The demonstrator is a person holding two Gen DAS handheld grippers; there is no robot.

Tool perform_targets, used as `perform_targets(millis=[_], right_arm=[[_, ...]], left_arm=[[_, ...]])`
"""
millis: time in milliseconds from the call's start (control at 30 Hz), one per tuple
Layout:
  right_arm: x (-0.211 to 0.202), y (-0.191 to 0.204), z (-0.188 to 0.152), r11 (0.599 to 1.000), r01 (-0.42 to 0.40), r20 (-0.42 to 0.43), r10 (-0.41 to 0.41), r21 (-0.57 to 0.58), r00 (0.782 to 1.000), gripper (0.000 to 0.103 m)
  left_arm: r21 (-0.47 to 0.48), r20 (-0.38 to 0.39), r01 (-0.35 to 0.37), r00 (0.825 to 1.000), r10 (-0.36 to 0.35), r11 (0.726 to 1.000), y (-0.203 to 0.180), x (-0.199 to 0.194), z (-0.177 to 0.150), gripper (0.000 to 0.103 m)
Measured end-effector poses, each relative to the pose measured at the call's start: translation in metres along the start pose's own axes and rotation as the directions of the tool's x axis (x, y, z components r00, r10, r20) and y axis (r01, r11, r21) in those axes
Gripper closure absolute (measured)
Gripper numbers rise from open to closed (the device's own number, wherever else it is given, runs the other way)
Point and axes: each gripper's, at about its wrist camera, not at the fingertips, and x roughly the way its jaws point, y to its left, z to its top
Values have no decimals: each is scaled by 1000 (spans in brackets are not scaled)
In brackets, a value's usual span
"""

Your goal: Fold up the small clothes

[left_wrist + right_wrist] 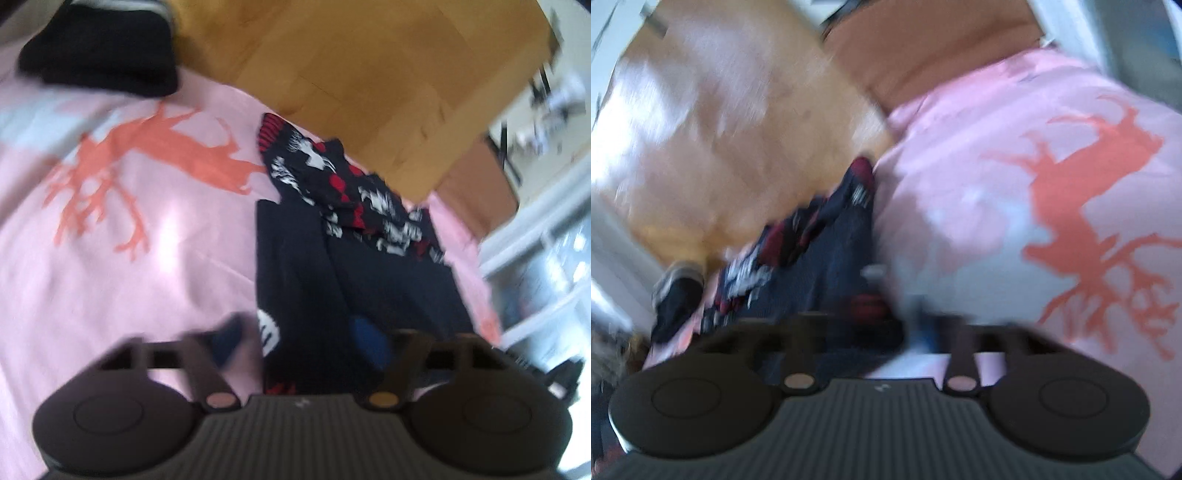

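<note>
- Task thing: dark garment [354,266], navy/black with a red-and-white patterned part, lying crumpled on the bed's pink cover [122,236] at its edge, wooden floor [369,74] beyond.
- Handling, my guess: light, soft, limp fabric. Won't hold shape, will drape and bunch when lifted. Not fragile. Layers may slide over each other, so a pinch could catch one ply only.
- Where to take hold, judgement: at edge or corner, one corner per tongs, so the cloth can be spread flat before folding. The patterned cuff-like end [277,129] toward frame centre-top looks like an obvious free end.
- Left wrist view: garment fills centre to lower right of frame, runs down to the left tongs [299,336]. Blue fingertips [369,343] sit partly apart; one is over the dark cloth, the other over the pink cover. Blur heavy, cannot tell if the pads press on the cloth or grip anything.
- Right wrist view: garment [827,254] in centre-left of frame, slanting from mid-frame down to the right tongs [905,332]. Fingertips smeared by blur, gap looks narrow; cannot tell if cloth is pinched.
- Second dark item [103,48] at upper left of left view, on the cover, well apart from the garment.
- Orange deer print [1108,221] on the cover, right half of right view, beside the garment.
- A person's shoe [677,280] at lower left of right view, on the floor.
</note>
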Motion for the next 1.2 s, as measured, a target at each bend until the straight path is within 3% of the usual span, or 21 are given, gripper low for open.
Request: perform_targets(millis=[33,267,400,433,500,533,567,600,700,833,933,1000,1033,1067,1133,1167,1200], right_arm=[[-2,7,-3,999,26,17,-26,-21,1000,85],[-43,14,-16,998,32,48,-29,-58,998,88],[-32,2,-27,996,81,17,-81,-31,997,87],[-31,0,-27,998,68,23,-68,-8,997,85],[-35,-2,-24,998,47,8,-47,32,999,77],[-38,-2,-22,999,31,7,-31,37,999,73],[-42,-2,-22,999,20,4,-20,35,1000,61],[-46,-1,-22,999,20,0,-20,30,1000,53],[-58,-5,-28,998,11,-22,-9,60,1000,51],[-55,-20,-35,972,-78,-38,89,223,995,50],[-41,-25,-32,935,-115,-4,124,334,992,50],[-30,-22,-28,921,-132,11,137,367,990,50],[-25,-17,-26,923,-128,18,130,362,991,50],[-21,-15,-24,927,-124,19,126,355,992,54],[-8,-9,-20,931,-112,-10,123,348,992,81],[1,-8,-19,928,-90,-58,119,363,991,92],[0,-7,-19,924,-91,-53,119,370,992,92]], left_arm=[[15,-29,-19,999,20,1000,-2,5,1,86],[48,-37,-25,999,26,999,5,-7,12,88],[36,-55,-35,998,37,999,6,0,12,80],[40,-57,-33,998,35,999,5,-3,11,72],[35,-57,-26,998,28,999,7,-15,5,44],[17,-56,-18,998,19,1000,10,-21,2,25],[-9,-48,2,999,-3,1000,15,-29,-3,19],[-29,-46,23,999,-24,999,19,-37,-8,19],[-107,-67,79,994,-86,991,29,-49,-21,17],[-212,-59,146,985,-161,966,31,-35,-24,2],[-258,-24,162,985,-174,953,24,-17,-17,1],[-268,26,155,988,-154,951,19,-7,-14,4],[-259,42,123,992,-116,958,14,-3,-12,20],[-240,44,76,997,-67,968,9,-1,-10,54],[-218,-3,-40,999,40,975,4,4,-5,87],[-240,-21,-19,1000,14,971,10,4,-4,87],[-266,-30,6,999,-14,964,16,1,-2,88]])
